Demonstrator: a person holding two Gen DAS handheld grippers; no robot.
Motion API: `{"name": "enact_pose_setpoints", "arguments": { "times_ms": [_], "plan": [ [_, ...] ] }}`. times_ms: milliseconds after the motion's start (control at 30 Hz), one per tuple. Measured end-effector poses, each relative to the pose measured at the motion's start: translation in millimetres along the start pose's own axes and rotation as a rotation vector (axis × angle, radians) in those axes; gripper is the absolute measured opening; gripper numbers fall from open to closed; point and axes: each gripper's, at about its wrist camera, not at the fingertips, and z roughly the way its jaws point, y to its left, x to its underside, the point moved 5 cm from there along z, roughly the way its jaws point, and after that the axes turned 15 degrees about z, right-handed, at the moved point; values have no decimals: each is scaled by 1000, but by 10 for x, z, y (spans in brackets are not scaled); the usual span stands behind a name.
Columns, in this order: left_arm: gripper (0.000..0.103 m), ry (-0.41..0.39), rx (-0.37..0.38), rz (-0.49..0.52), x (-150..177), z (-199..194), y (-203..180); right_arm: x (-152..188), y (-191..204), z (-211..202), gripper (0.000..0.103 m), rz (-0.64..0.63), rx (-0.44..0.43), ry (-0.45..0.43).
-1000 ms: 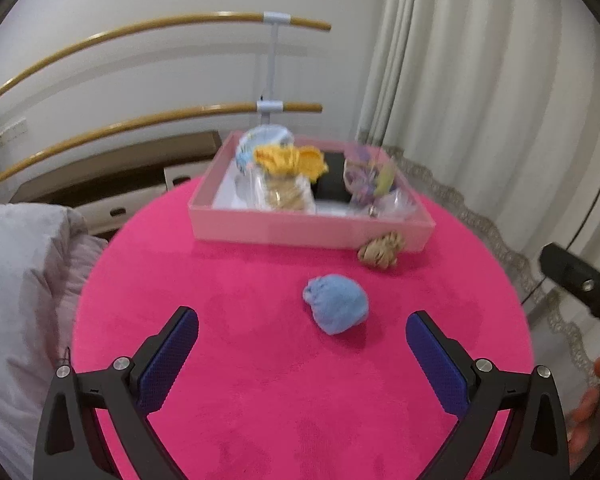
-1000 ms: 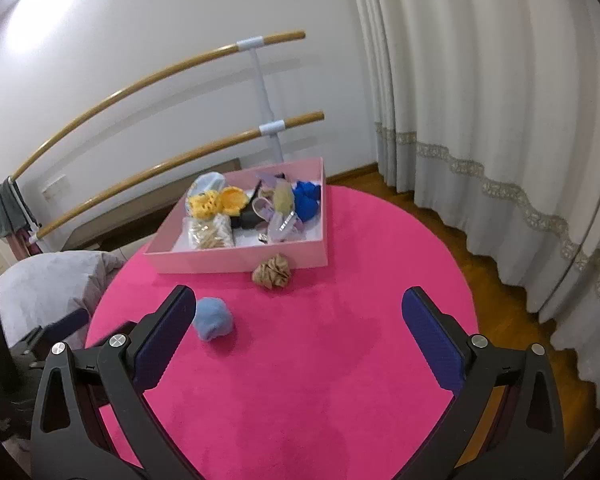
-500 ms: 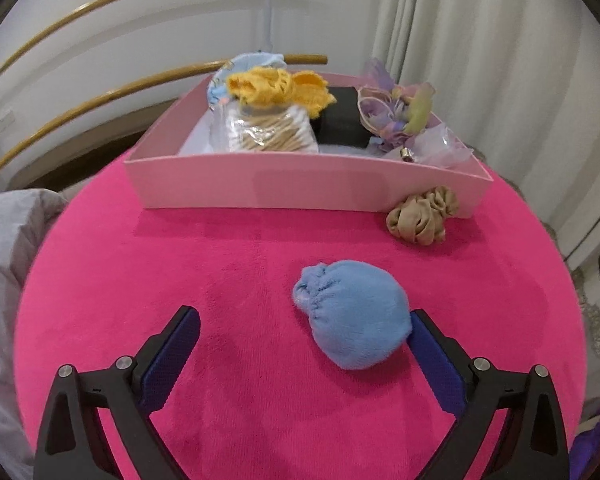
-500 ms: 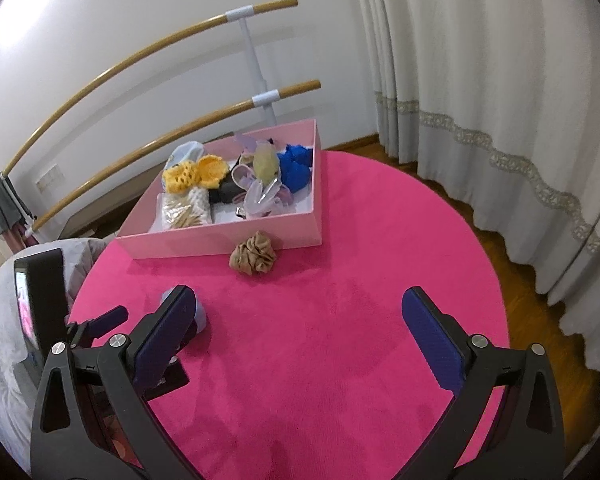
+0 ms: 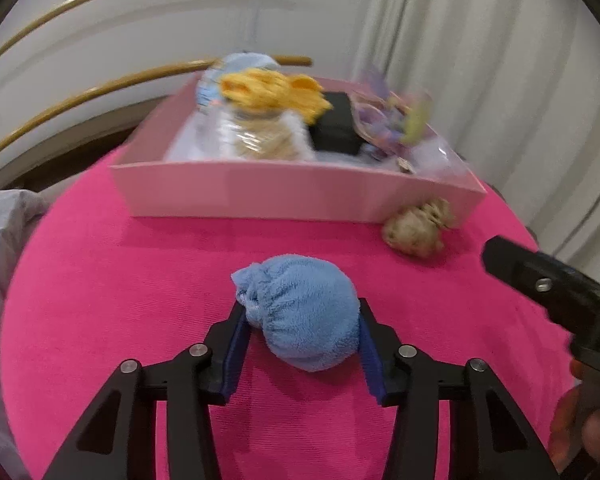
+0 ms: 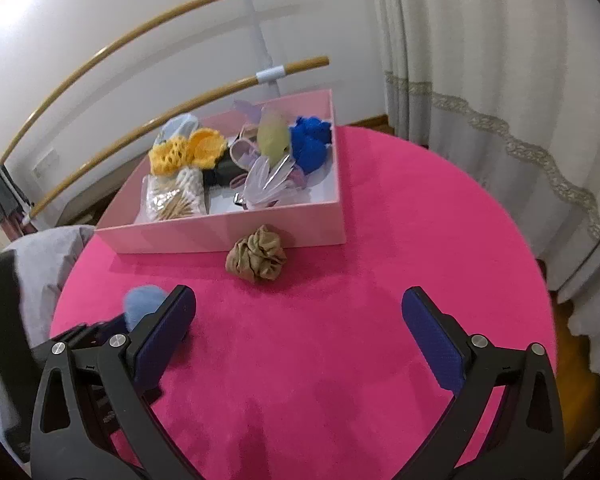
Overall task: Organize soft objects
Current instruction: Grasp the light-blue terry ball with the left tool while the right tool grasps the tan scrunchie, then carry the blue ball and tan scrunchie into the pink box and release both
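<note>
- Blue pads of left gripper [image 5: 300, 334] closing on the light-blue terry pouch [image 5: 300, 312], pads touching both its sides; pouch sits on the pink round table [image 5: 140, 280].
- Right gripper [image 6: 298, 320] wide open, nothing between its jaws.
- Beige scrunchie [image 6: 257, 259] on the table, just in front of the pink box [image 6: 228, 232].
- Box holds yellow crochet piece [image 6: 184, 152], blue fabric [image 6: 310, 142].

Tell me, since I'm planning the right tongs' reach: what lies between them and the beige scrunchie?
Only bare pink tabletop, as the right wrist view shows. The open right tongs have nothing between them and the beige scrunchie.
</note>
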Motion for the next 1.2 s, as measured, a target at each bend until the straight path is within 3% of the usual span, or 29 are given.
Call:
{"name": "enact_pose_setpoints", "arguments": {
  "times_ms": [167,333,400,533,567,600,700,1200],
  "plan": [
    [46,-14,-56,-23,5,-97,230,-22,131,335,102,-14,10,44],
    [46,-8,-65,-37,33,-118,334,-28,251,591,92,-33,27,67],
    [46,-8,-63,-43,37,-128,353,-16,283,655,70,-44,34,74],
    [46,-10,-58,-47,27,-128,358,-10,313,666,46,-69,39,70],
    [46,-12,-57,-49,26,-140,362,-5,313,655,36,-66,26,75],
    [46,-13,-56,-50,23,-146,374,-4,317,649,33,-66,21,77],
    [46,-24,-56,-49,19,-204,361,36,310,579,29,-66,2,77],
    [46,-85,-71,-30,13,-709,255,171,405,-39,29,-81,-44,19]
  ]
}}
